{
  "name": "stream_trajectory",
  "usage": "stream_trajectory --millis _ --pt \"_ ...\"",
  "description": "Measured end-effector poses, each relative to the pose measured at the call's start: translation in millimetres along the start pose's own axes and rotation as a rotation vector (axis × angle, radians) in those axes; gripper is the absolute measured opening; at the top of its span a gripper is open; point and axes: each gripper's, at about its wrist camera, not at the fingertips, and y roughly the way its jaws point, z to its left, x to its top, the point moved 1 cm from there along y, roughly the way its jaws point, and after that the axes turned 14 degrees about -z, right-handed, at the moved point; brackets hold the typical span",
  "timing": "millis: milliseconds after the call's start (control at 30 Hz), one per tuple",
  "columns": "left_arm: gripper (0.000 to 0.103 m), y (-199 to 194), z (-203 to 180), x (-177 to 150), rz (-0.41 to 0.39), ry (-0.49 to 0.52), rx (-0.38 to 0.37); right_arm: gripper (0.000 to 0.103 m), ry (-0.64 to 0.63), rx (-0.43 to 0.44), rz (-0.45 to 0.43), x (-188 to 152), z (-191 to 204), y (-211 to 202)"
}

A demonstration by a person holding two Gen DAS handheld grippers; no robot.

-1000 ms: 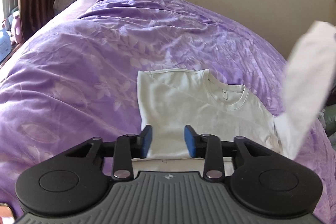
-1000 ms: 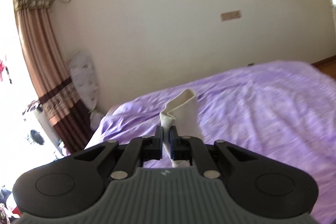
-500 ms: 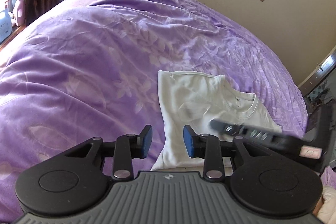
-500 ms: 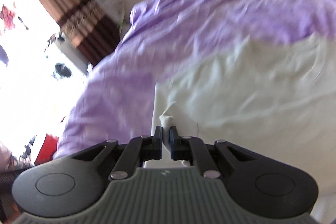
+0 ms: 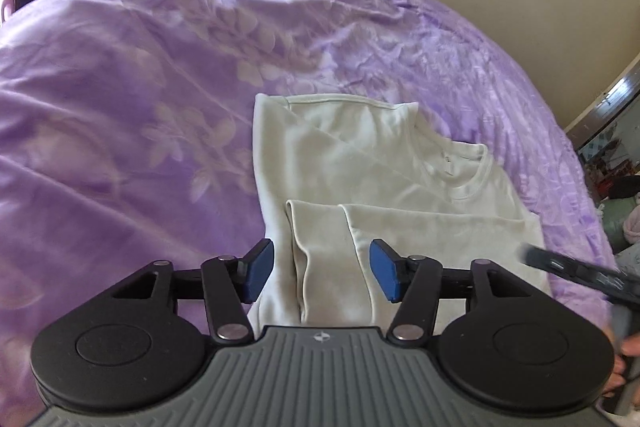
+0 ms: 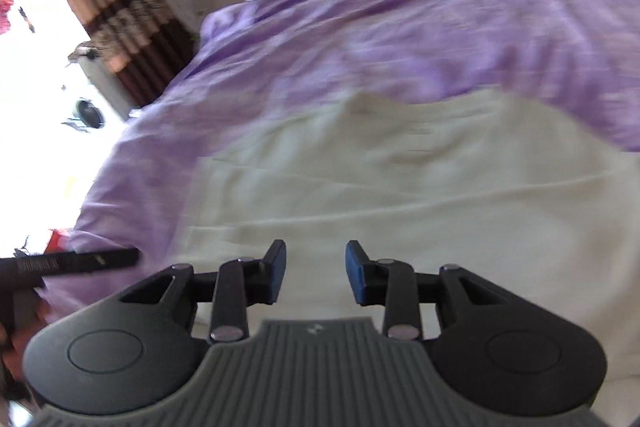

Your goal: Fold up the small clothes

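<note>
While the left wrist view looked down on the purple bed cover (image 5: pixel 160 87), the white T-shirt (image 5: pixel 380 167) lay flat on it from centre toward 4 o'clock, a sleeve folded across its body. The left gripper (image 5: pixel 322 275) hovered at 6 o'clock, jaws opening wide over the folded sleeve, pads clear of the cloth. The right gripper (image 5: pixel 576 271) entered blurred at 4 o'clock.

From the right wrist view, the right gripper (image 6: pixel 316 271) hung over the T-shirt (image 6: pixel 400 179), jaws opening, gripping nothing. The left gripper (image 6: pixel 68 263) showed at 8 o'clock.
</note>
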Motion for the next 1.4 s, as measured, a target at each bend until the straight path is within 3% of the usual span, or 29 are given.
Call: stream_trajectory --millis 100,167,333,400,467,500,767,833,867,900,967,1067,1233,1400 --pt "0.064 23 -1 -4 0.012 -0.006 0.013 0.031 0.003 -0.098 -0.015 -3 -57 -29" --pt "0.053 35 -4 -7 0.019 0.022 0.041 0.031 0.015 -0.15 -0.032 -6 -94 -51" --pt "0.04 49 -16 -11 -0.013 0.117 0.092 0.038 0.018 -0.241 -0.037 -28 -158 -103" --pt "0.03 52 -23 -12 -0.015 0.171 0.118 0.048 -0.008 -0.254 -0.012 -42 -170 -115" --pt "0.009 53 -28 -13 -0.022 0.213 0.156 0.049 -0.052 -0.259 0.031 -55 -174 -114" --pt "0.005 52 -30 -14 -0.031 0.225 0.165 0.049 -0.077 -0.264 0.056 -61 -175 -111" --pt "0.002 31 -47 3 -0.09 0.26 0.134 0.048 -0.326 -0.3 0.082 -75 -157 -78" --pt "0.002 27 -52 10 -0.116 0.266 0.124 0.037 -0.344 -0.29 0.092 -76 -156 -75" --pt "0.002 23 -55 13 -0.137 0.269 0.117 0.015 -0.355 -0.295 0.097 -78 -156 -74" --pt "0.002 19 -57 17 -0.167 0.273 0.11 0.003 -0.373 -0.313 0.097 -78 -156 -74" --pt "0.002 15 -59 21 -0.201 0.283 0.112 0.003 -0.372 -0.324 0.066 -76 -158 -82" --pt "0.002 31 -56 18 -0.157 0.303 0.145 0.002 -0.345 -0.341 0.05 -74 -162 -93" --pt "0.002 65 -44 -7 -0.084 0.335 0.221 0.001 -0.279 -0.355 0.088 -81 -173 -89" --pt "0.004 74 -35 -18 -0.063 0.323 0.239 0.001 -0.249 -0.362 0.133 -85 -180 -85"
